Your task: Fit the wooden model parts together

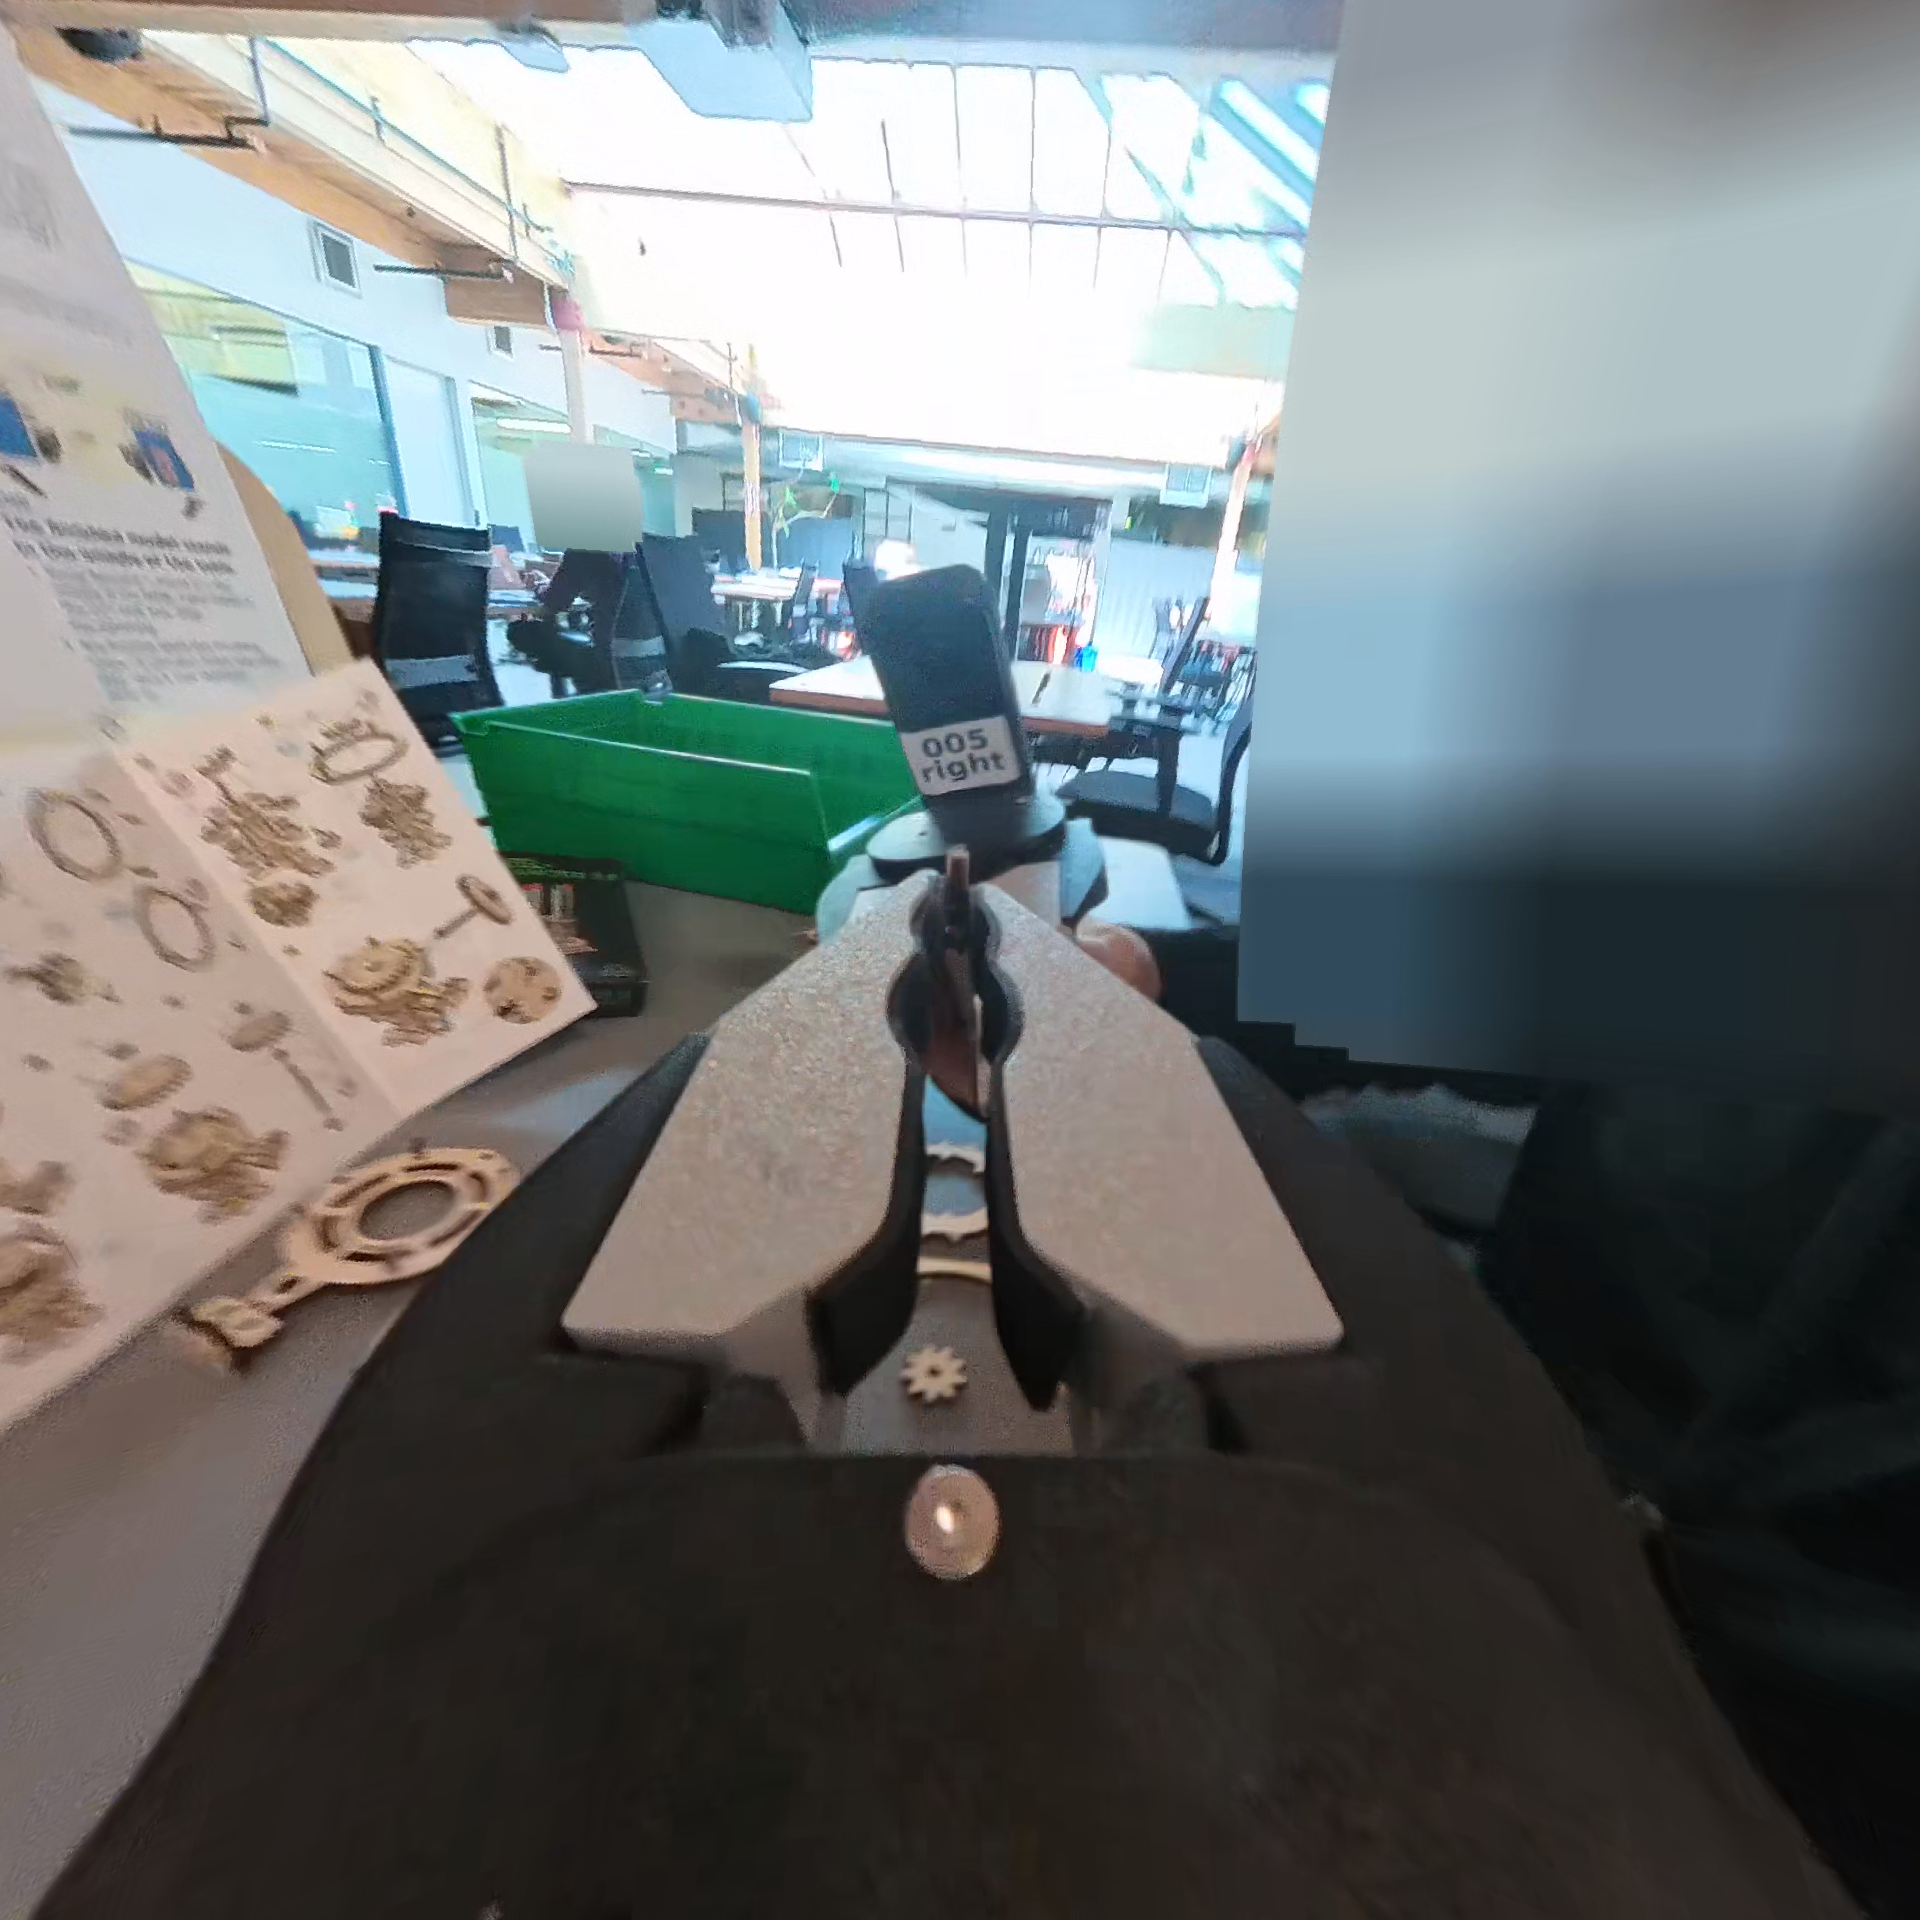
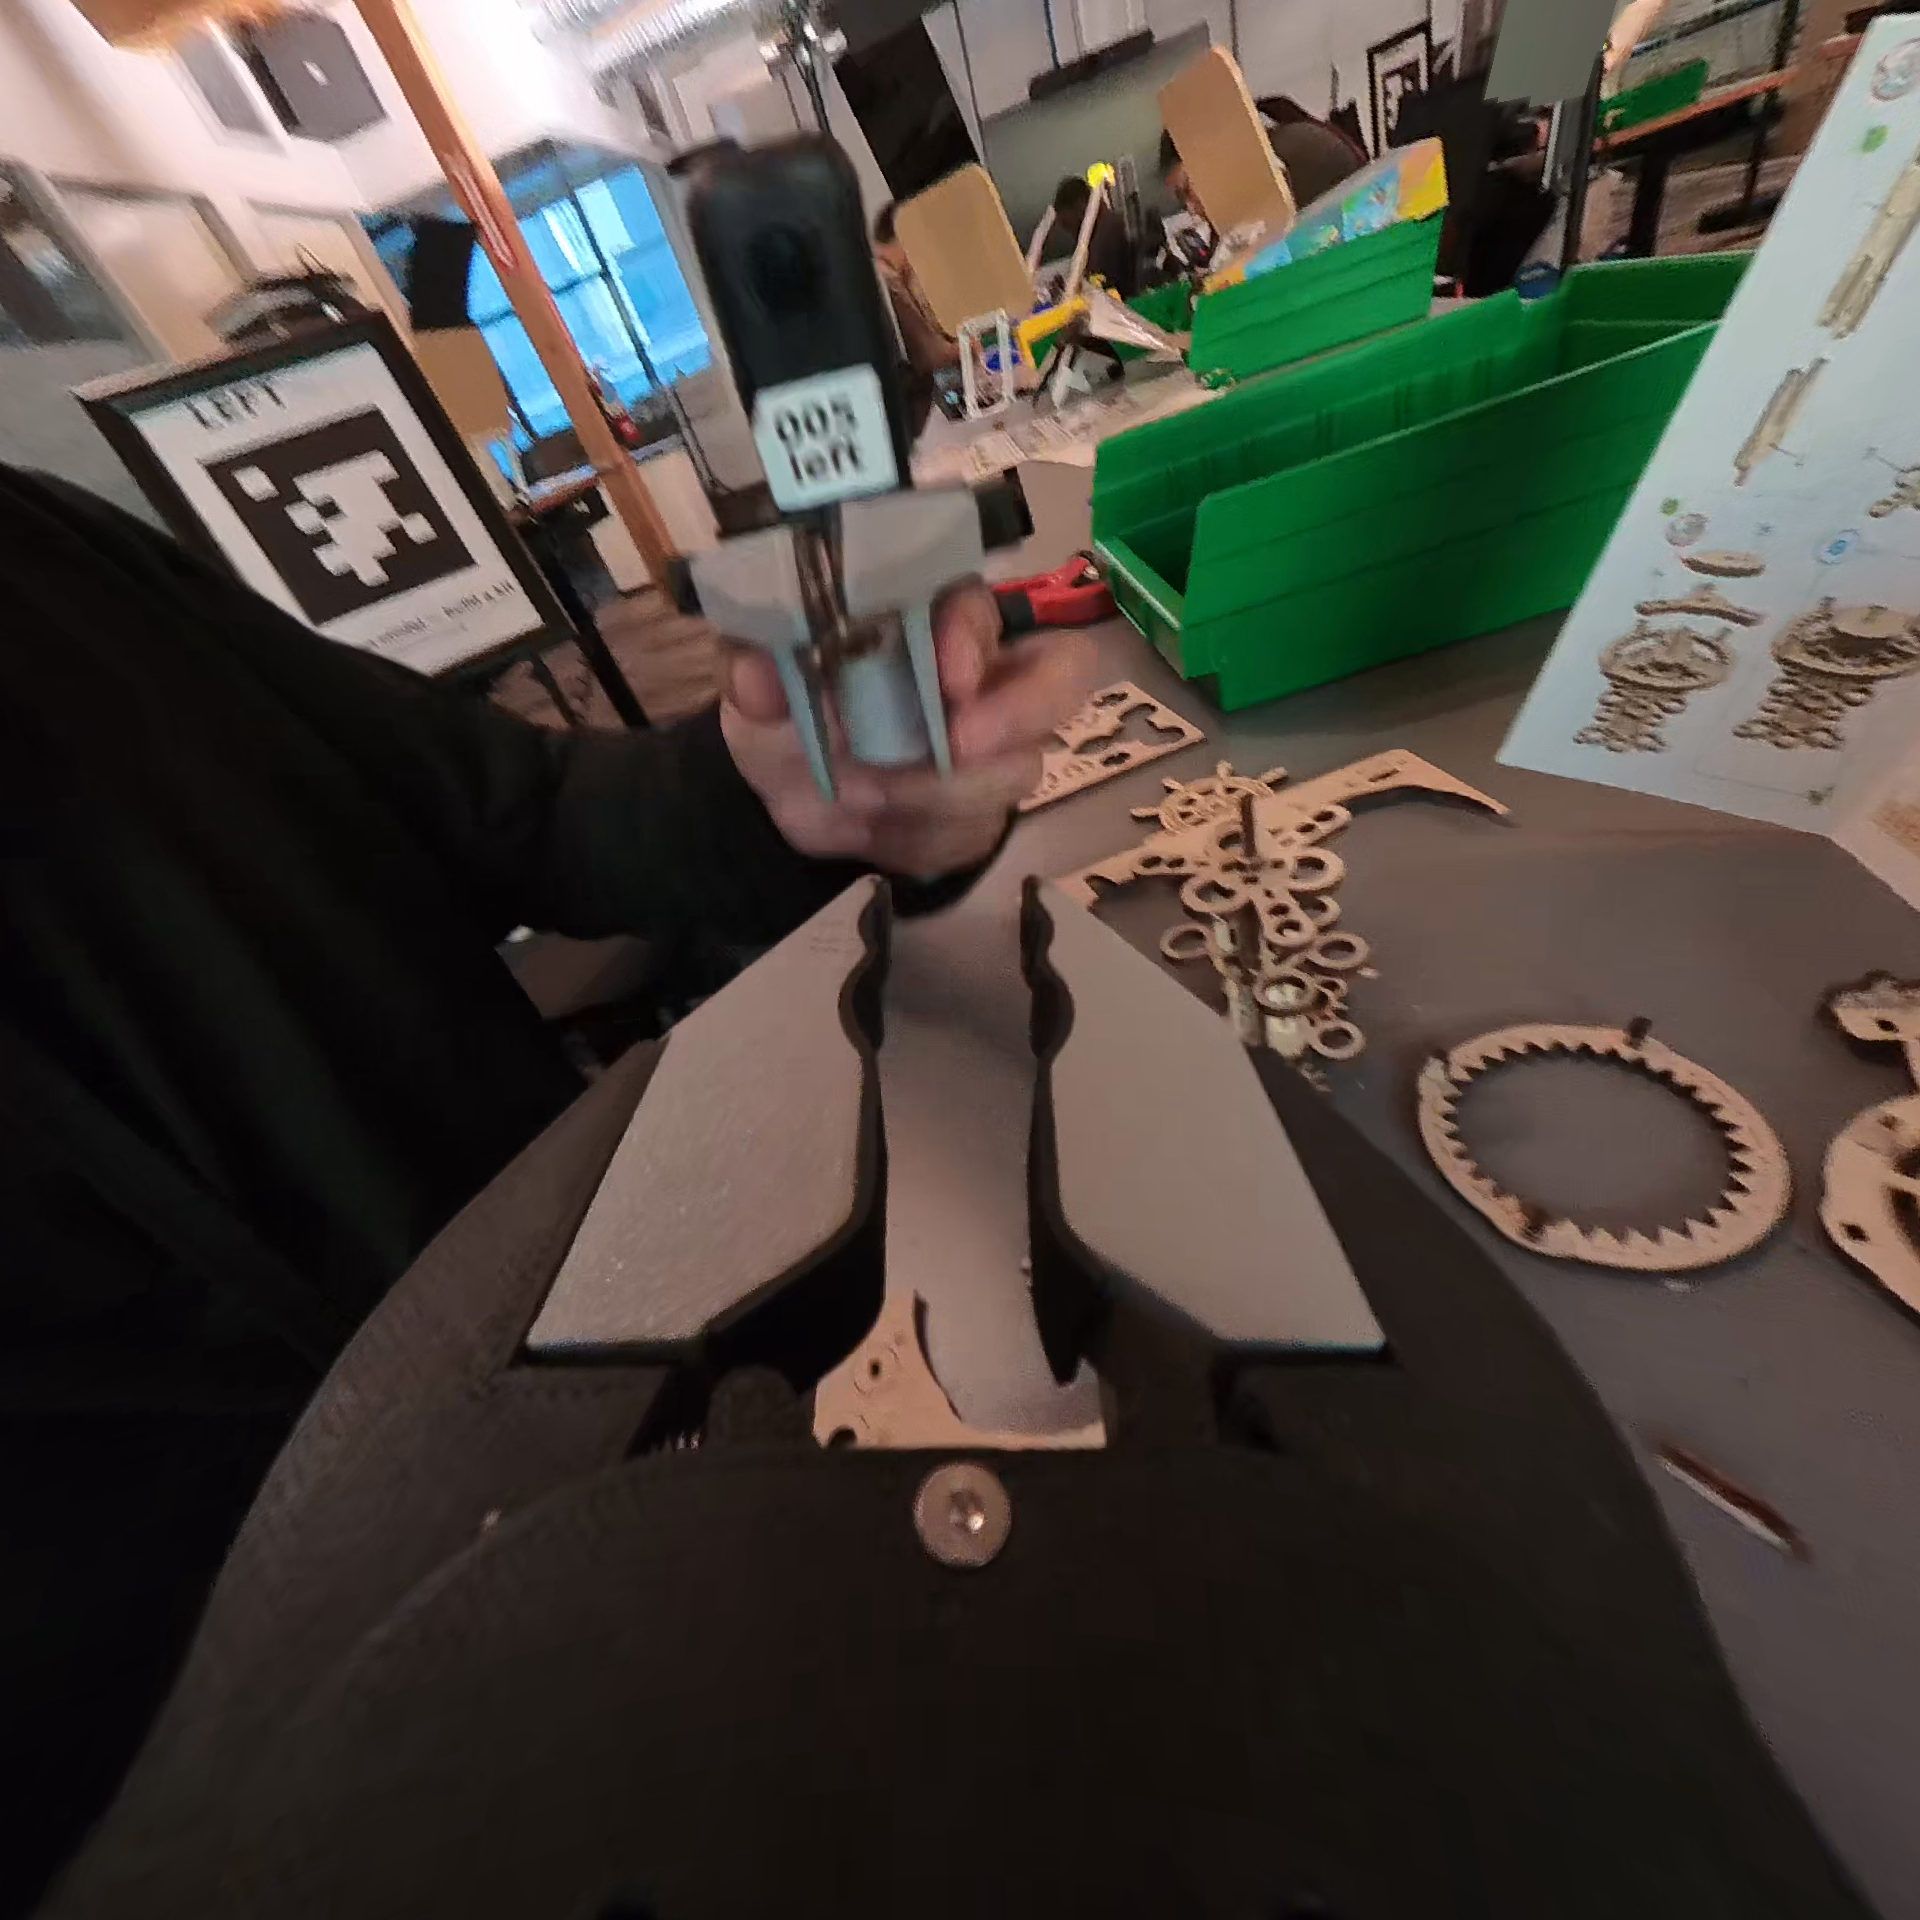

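Plywood parts lie scattered on the grey bench, which suggests the build is at an early or middle stage. A toothed ring lies flat and alone, a fretwork sheet with circles and a small ship's wheel sits beyond it, and a partly built round piece is cut off at the right edge. Seen from the left wrist, a flat ring bracket rests by the open instruction sheet, and a tiny cog lies loose on the bench under the fingers.

The left gripper has its fingers nearly closed on a thin dark piece standing edge-on in the gap; I cannot say what part it is. In the right wrist view this same gripper is lifted off the bench in a hand, blurred, with something thin between its fingers. The right gripper has its fingers apart with nothing between the tips; a pale wooden piece shows beneath their base, seemingly lying on the bench below.

Most joining looks still to come: ring, cog and bracket are unattached.

A large masked patch hides the right of the left view. A green bin stands behind, its contents unseen. The dark sliver near the bench edge is too blurred to name.
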Tool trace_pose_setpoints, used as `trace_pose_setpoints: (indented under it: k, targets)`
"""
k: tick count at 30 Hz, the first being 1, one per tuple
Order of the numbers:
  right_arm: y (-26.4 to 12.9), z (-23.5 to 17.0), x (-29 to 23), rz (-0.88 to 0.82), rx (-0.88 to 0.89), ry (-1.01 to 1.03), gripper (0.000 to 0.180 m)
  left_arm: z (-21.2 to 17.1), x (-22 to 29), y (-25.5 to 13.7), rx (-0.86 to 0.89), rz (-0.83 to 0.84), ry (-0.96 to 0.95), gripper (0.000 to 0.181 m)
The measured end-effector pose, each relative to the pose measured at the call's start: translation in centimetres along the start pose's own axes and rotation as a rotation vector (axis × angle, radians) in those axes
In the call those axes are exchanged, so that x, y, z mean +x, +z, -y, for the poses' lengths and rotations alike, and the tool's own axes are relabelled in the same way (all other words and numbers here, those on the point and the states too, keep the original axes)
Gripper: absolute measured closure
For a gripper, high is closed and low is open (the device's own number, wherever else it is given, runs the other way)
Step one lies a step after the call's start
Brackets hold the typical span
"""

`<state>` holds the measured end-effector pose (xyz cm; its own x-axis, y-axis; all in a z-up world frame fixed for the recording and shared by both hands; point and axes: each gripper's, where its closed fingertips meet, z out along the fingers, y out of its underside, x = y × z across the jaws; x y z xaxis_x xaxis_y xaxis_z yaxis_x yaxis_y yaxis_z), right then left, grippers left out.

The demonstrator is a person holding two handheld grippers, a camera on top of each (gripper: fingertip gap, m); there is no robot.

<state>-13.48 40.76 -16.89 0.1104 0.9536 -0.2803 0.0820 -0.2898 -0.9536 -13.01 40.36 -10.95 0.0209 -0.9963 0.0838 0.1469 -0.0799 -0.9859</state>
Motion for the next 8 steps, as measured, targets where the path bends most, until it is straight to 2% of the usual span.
trace_pose_setpoints:
  k: [5,8]
  targets:
    - [-1.2,-1.4,2.2,-0.075,-0.067,-0.035,0.152,-0.7,-1.2,-1.2,-0.131,0.02,0.216,0.181]
    - [-1.1,-2.6,3.4,-0.116,-0.117,-0.052,0.149,-1.7,-1.8,-1.5,-0.124,0.069,0.272,0.181]
